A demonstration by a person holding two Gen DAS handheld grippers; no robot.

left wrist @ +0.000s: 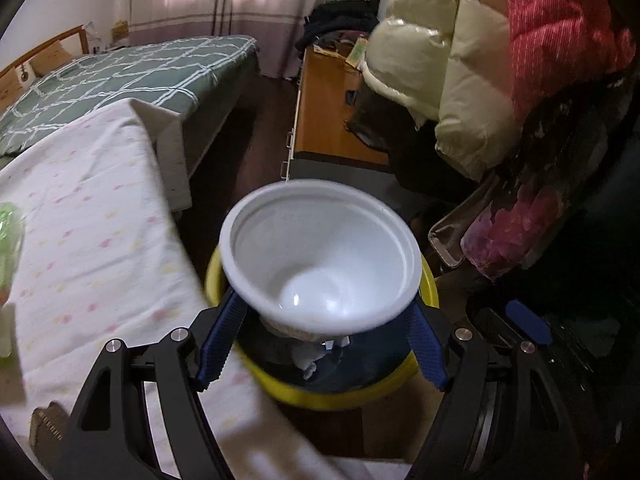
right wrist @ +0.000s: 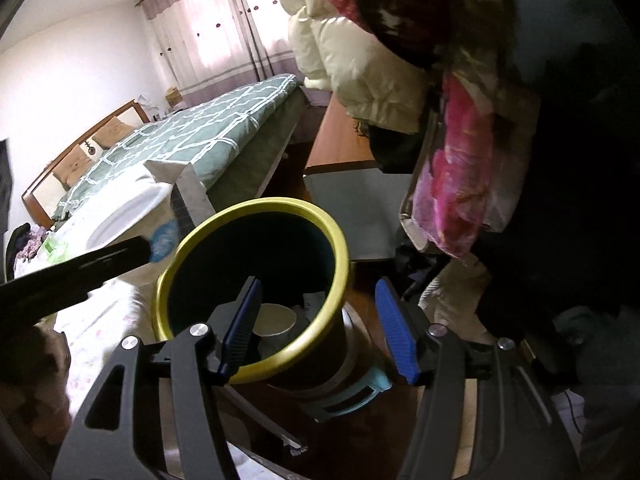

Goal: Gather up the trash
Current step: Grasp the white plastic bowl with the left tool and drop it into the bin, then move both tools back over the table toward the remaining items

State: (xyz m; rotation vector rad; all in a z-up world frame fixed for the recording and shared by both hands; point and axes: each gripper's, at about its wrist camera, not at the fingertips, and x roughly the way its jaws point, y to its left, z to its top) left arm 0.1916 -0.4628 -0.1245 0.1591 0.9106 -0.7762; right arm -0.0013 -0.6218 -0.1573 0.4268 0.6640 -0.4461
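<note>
My left gripper [left wrist: 322,340] is shut on a white plastic bowl [left wrist: 320,252] and holds it tilted just above the yellow-rimmed trash bin [left wrist: 428,276]. In the right wrist view the same bowl [right wrist: 120,208] shows blurred at the left, above the edge of the bin [right wrist: 256,208], held by the left gripper's blue pads [right wrist: 162,240]. The bin holds a paper cup [right wrist: 276,320] and other scraps. My right gripper [right wrist: 320,320] is open and empty, with its left finger over the bin's rim and its right finger outside it.
A table with a white dotted cloth [left wrist: 92,208] stands left of the bin, with a green wrapper [left wrist: 8,232] on it. A bed with a green quilt [left wrist: 120,76] is behind. Hanging coats [left wrist: 480,60] crowd the right. A wooden cabinet [left wrist: 332,112] stands beyond the bin.
</note>
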